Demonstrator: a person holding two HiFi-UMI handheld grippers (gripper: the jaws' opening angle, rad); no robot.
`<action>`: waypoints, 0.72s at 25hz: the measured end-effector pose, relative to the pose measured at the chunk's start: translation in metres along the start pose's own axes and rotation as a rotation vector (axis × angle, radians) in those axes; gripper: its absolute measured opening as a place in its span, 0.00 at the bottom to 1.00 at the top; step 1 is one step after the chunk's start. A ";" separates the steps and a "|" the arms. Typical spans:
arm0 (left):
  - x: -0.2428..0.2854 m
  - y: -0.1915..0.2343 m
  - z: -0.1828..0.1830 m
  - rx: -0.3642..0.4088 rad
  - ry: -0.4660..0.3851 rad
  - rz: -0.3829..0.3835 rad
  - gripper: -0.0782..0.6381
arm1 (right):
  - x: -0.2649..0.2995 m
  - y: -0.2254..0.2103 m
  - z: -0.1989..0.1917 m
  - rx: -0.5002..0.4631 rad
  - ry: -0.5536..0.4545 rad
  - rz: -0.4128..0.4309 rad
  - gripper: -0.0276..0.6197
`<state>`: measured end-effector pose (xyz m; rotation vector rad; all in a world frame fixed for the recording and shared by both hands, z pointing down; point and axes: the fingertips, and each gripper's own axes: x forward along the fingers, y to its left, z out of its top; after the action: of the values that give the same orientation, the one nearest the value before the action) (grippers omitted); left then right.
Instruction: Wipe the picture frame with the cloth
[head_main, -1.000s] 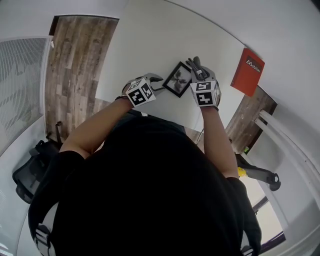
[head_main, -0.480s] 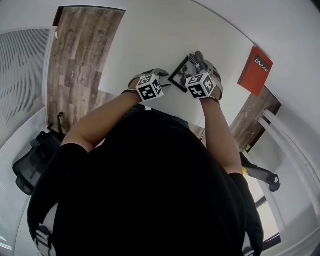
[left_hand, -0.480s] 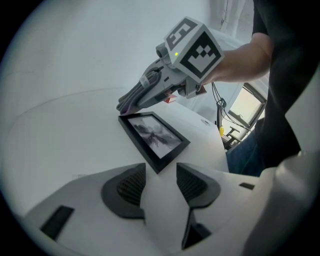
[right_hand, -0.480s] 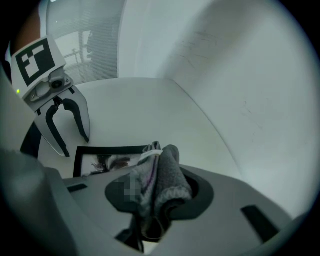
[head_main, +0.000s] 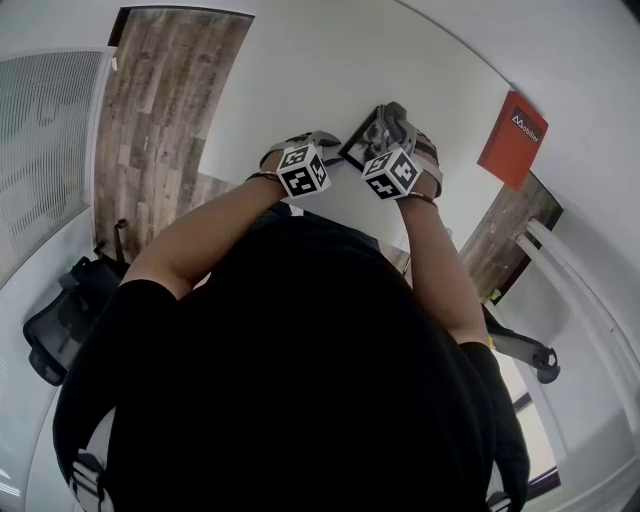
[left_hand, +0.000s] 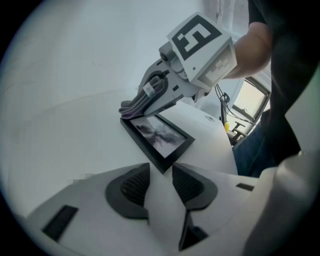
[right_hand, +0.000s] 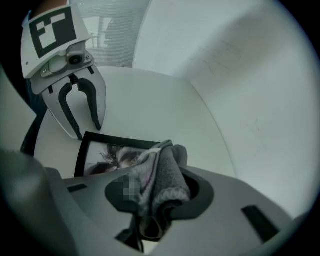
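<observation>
Now the cloth is down on the picture frame

Flat on the white round tabletop (right_hand: 170, 105) lies the black picture frame (left_hand: 158, 136), with a dark, blurry print under its glass. The right gripper (right_hand: 156, 192) is clamped on a folded grey cloth (right_hand: 164, 172), whose bunched end sticks out past the jaws. In the left gripper view that end rests on the far end of the frame. The right gripper points steeply down at the frame.

The left gripper (left_hand: 160, 172) sits at the opposite, near corner. Its jaws have just been closing but stand apart with a clear gap. The frame's corner reaches only to the mouth of that gap, and neither pad presses on it. Seen from the right gripper view, the two dark fingertips (right_hand: 95, 122) hang just beside the frame's edge, spread wide and holding nothing.

From the head view both grippers are close together over the frame, marker cubes towards the person. A red book (head_main: 513, 140) shows well off to the right
</observation>
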<state>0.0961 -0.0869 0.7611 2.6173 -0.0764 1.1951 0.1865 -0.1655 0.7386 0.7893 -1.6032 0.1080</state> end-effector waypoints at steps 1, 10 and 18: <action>0.000 0.000 0.000 0.005 -0.001 0.003 0.31 | 0.000 0.002 0.000 -0.008 0.000 -0.001 0.22; 0.000 0.000 0.000 -0.005 0.007 0.010 0.31 | -0.006 0.018 -0.004 -0.047 0.003 0.007 0.22; 0.000 0.002 -0.001 0.003 -0.004 0.014 0.31 | -0.011 0.051 0.004 -0.086 -0.025 0.074 0.22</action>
<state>0.0953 -0.0881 0.7625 2.6257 -0.0948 1.1956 0.1557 -0.1238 0.7464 0.6672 -1.6507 0.0823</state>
